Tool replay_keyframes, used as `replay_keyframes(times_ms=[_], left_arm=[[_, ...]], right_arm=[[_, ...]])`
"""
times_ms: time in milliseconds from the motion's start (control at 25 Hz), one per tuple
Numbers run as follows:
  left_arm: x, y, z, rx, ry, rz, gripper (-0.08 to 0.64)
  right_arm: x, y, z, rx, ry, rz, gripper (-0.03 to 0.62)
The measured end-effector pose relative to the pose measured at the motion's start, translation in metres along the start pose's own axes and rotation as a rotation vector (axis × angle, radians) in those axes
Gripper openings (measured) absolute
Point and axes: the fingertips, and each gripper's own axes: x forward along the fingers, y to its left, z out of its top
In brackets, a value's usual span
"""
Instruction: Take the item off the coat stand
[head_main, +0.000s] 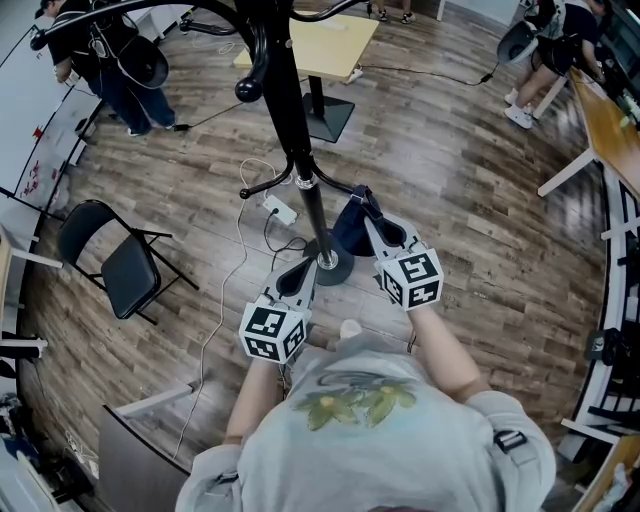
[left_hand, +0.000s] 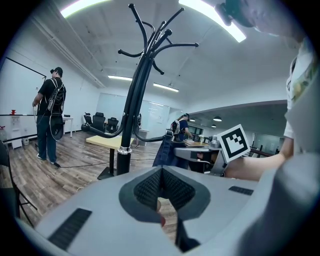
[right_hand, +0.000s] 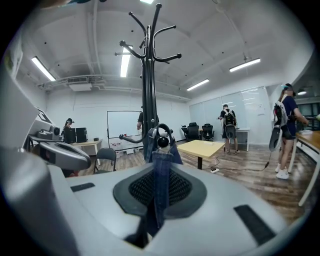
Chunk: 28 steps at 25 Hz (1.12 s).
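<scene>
Wood floor (head_main: 480, 220), table (head_main: 325, 40) sitting 12 o'clock of coat stand (head_main: 300, 150). Right gripper (right_hand: 159, 189) clamping denim strap (right_hand: 160, 165); hook (right_hand: 161, 134) showing only there. Left gripper (left_hand: 161, 186) jaws together, empty.

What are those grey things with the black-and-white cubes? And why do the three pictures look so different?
They are two pinching tools, called grippers, one in each of a person's hands. One picture looks down from a camera on the person's head; the other two come from cameras riding on the grippers. The black coat stand stands on the wooden floor. The right gripper pinches a blue denim strap hanging on a low hook. The left gripper is shut, holding nothing.
</scene>
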Motion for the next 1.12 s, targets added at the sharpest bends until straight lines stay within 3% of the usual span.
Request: replay_keyframes(times_ms=[640, 1120], left_arm=[[0.01, -0.01, -0.001, 0.01, 0.007, -0.024, 0.014], [0.009, -0.003, 0.002, 0.008, 0.002, -0.001, 0.014]], right_arm=[[-0.026, -0.003, 0.0, 0.009, -0.025, 0.004, 0.021], [-0.036, 0.008, -0.003, 0.0, -0.021, 0.056, 0.02]])
